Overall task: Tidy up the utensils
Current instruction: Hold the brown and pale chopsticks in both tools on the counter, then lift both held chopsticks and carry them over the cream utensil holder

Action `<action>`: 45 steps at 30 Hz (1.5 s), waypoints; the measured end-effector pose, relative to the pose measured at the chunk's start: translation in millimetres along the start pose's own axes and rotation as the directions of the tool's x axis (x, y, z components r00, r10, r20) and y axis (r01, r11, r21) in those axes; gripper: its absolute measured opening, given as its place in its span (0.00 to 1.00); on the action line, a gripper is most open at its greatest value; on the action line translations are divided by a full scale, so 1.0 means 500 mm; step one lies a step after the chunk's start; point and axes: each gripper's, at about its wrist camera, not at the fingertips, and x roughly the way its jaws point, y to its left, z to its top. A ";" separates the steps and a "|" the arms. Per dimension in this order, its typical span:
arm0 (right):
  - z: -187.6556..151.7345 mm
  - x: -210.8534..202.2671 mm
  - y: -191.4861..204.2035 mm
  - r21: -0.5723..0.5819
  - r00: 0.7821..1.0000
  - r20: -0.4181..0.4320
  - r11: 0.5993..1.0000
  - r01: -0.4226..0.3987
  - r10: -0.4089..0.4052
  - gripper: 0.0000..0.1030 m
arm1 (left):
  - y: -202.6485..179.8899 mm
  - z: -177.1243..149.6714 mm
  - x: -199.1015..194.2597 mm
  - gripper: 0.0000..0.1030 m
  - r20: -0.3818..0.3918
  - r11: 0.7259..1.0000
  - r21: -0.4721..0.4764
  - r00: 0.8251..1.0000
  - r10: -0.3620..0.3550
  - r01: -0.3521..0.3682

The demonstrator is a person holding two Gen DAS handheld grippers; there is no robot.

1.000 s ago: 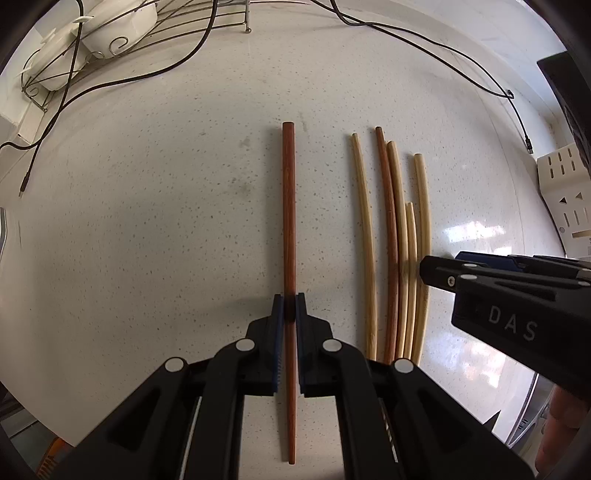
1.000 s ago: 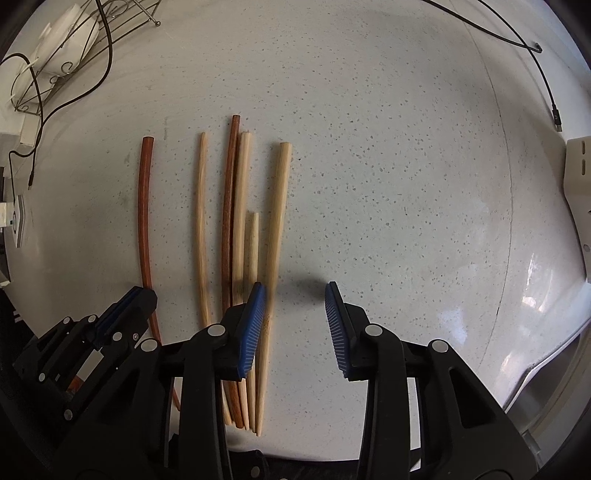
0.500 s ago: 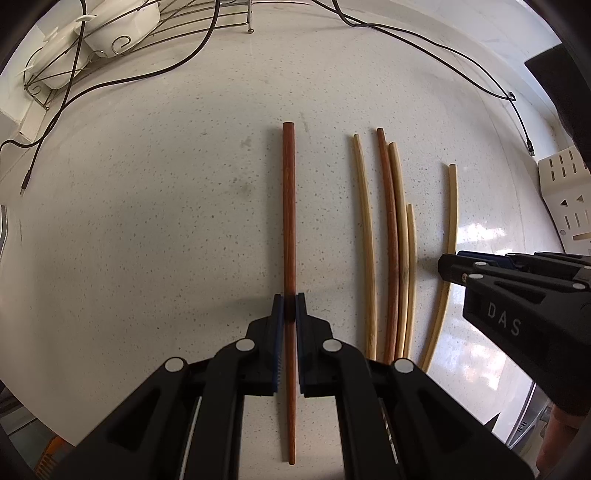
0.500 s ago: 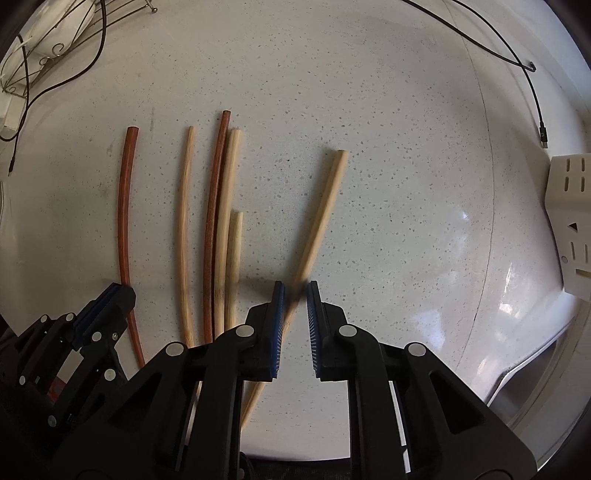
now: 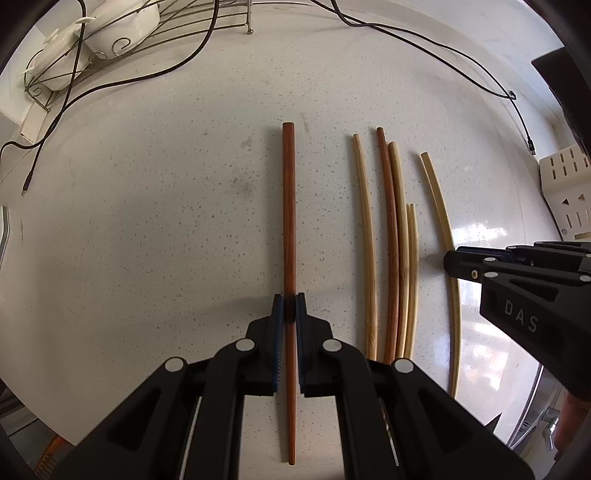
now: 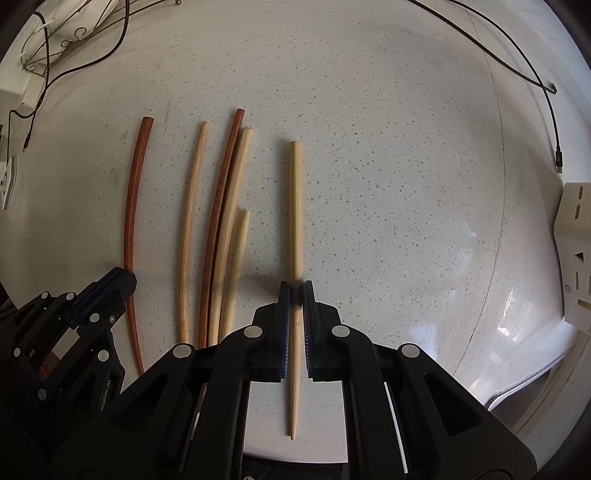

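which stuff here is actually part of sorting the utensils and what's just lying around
Part of the job:
- dark red chopstick in the left tool
- pale chopstick in the right tool
- four loose chopsticks between them

Just lying about:
- black cables
- wire rack with white dishes
- white slotted holder

The table (image 6: 388, 184) is showing a speckled, stone-like top, glossing where light strikes. The pale chopsticks (image 6: 295, 221) are looking like matt raw wood, the reddish chopstick (image 5: 289, 221) smoother, the tools (image 6: 294, 295) matt black plastic.
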 end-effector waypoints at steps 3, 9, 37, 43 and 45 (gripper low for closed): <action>-0.001 0.002 -0.011 -0.001 1.000 0.000 1.000 -0.003 0.003 0.06 | -0.003 0.002 0.001 0.06 -0.003 1.000 0.006 1.000 0.007 -0.007; -0.013 -0.008 -0.014 -0.001 1.000 0.001 1.000 -0.015 0.015 0.06 | -0.015 0.015 0.004 0.06 -0.031 0.999 0.028 0.999 0.031 -0.030; -0.024 -0.019 -0.097 0.033 0.996 0.023 0.996 -0.087 0.086 0.06 | -0.011 0.035 -0.012 0.05 -0.032 1.000 0.024 0.999 -0.007 0.008; -0.033 -0.042 -0.118 0.043 0.994 0.050 0.994 -0.102 0.100 0.06 | -0.011 0.032 -0.037 0.05 -0.005 0.999 0.037 1.000 -0.020 0.021; -0.041 -0.047 -0.124 0.050 0.993 0.064 0.994 -0.101 0.098 0.06 | -0.012 0.033 -0.045 0.05 0.002 0.999 0.045 1.000 -0.022 0.022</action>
